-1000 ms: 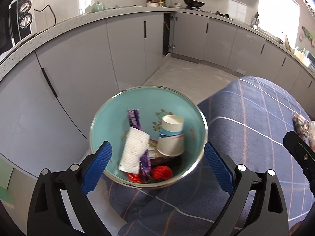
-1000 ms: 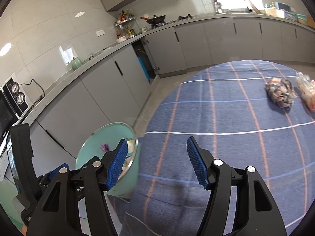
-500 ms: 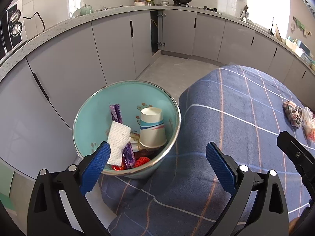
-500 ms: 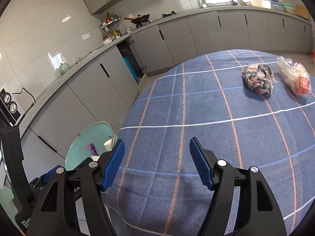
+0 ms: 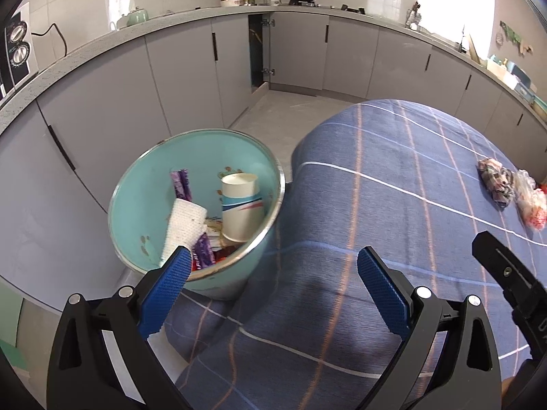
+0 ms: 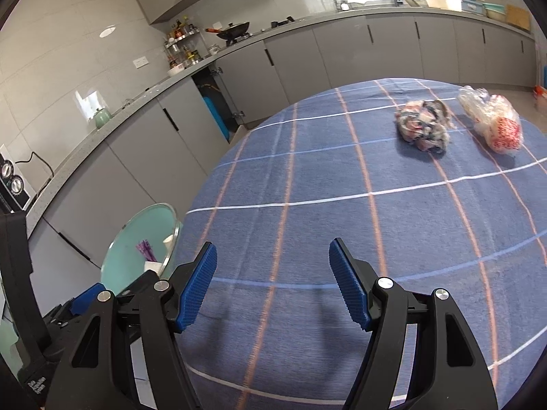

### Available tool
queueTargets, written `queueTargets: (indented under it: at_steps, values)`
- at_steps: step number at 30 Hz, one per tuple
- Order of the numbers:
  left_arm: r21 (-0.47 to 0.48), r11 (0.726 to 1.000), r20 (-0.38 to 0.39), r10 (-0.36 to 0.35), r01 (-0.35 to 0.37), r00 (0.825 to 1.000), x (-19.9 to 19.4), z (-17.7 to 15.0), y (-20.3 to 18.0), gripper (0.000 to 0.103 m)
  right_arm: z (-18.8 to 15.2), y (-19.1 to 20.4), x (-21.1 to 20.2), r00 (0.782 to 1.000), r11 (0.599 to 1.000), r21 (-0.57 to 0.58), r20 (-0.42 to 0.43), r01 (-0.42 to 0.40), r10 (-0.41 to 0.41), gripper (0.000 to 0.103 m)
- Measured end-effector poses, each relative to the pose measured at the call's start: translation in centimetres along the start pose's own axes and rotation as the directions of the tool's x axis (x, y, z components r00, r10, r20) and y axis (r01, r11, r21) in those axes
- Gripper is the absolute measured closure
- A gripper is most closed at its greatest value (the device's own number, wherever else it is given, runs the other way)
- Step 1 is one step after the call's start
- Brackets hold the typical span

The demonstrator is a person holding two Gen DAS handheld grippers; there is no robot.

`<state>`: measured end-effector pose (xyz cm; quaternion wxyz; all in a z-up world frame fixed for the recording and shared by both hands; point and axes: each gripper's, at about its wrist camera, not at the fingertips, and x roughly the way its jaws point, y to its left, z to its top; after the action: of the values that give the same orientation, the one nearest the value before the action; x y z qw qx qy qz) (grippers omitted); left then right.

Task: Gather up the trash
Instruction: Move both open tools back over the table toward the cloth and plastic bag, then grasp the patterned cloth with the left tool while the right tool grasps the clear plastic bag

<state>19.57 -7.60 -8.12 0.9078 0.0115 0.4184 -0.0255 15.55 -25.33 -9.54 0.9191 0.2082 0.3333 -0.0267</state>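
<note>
A teal trash bin (image 5: 143,184) with a metal rim stands on the floor beside the table; the bin (image 6: 126,239) also shows at lower left in the right wrist view. Inside lie a paper cup (image 5: 241,210), a white napkin (image 5: 183,227) and purple wrappers (image 5: 180,184). Two pieces of trash rest far across the blue checked tablecloth (image 6: 342,222): a crumpled patterned wad (image 6: 424,126) and a clear plastic bag (image 6: 492,123) with red print. My left gripper (image 5: 271,270) is open and empty above the table edge. My right gripper (image 6: 273,273) hangs open and empty over the cloth.
Grey kitchen cabinets (image 5: 191,68) and a counter run along the walls behind the bin. One cabinet door (image 5: 258,54) stands ajar. A wok (image 6: 232,29) and a spice rack sit on the counter. The right gripper's body (image 5: 509,283) shows at the right edge of the left wrist view.
Both grippers have shifted away from the bin toward the table. The bin has slid left in both views and the two trash pieces on the cloth have come more into view.
</note>
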Motion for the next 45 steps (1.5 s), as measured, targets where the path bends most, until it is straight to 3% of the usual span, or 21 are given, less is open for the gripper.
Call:
queueTargets:
  at_steps: [10, 24, 30, 38, 39, 40, 41, 43, 45]
  values:
    - [0.110, 0.991, 0.010, -0.078, 0.076, 0.997, 0.0, 0.0, -5.6, 0.008, 0.5, -6.2, -2.1, 0.991, 0.991, 0.056, 0.040, 0.124, -0.126, 0.035]
    - [0.239, 0.947, -0.024, -0.214, 0.213, 0.977, 1.6, 1.5, -15.7, 0.009, 5.0, -17.8, -4.4, 0.942, 0.935, 0.181, 0.085, 0.306, -0.325, 0.035]
    - [0.276, 0.924, -0.040, -0.262, 0.263, 0.964, 2.9, 3.2, -20.5, 0.009, 8.9, -21.4, -2.5, 0.926, 0.919, 0.167, 0.060, 0.358, -0.372, 0.035]
    - [0.285, 0.904, -0.061, -0.315, 0.319, 0.947, 5.2, 5.7, -25.8, 0.011, 12.1, -24.5, 2.4, 0.936, 0.929, 0.115, -0.028, 0.352, -0.351, 0.035]
    - [0.283, 0.903, -0.060, -0.320, 0.324, 0.946, 5.3, 6.0, -26.3, 0.011, 12.1, -24.8, 3.0, 0.941, 0.934, 0.116, -0.045, 0.338, -0.335, 0.037]
    - [0.282, 0.901, -0.059, -0.327, 0.330, 0.943, 5.6, 6.4, -27.1, 0.011, 11.9, -25.2, 3.4, 0.944, 0.936, 0.129, -0.058, 0.329, -0.324, 0.050]
    - [0.284, 0.899, -0.060, -0.332, 0.335, 0.941, 5.8, 6.6, -27.6, 0.011, 11.8, -25.6, 3.6, 0.948, 0.938, 0.141, -0.065, 0.316, -0.310, 0.055]
    - [0.291, 0.893, -0.057, -0.341, 0.343, 0.938, 6.2, 7.0, -28.8, 0.012, 11.5, -26.1, 3.6, 0.956, 0.944, 0.155, -0.062, 0.292, -0.286, 0.061]
    - [0.309, 0.886, -0.058, -0.346, 0.346, 0.936, 6.7, 7.2, -30.3, 0.020, 11.3, -25.9, 3.1, 0.958, 0.945, 0.157, -0.042, 0.288, -0.285, 0.066]
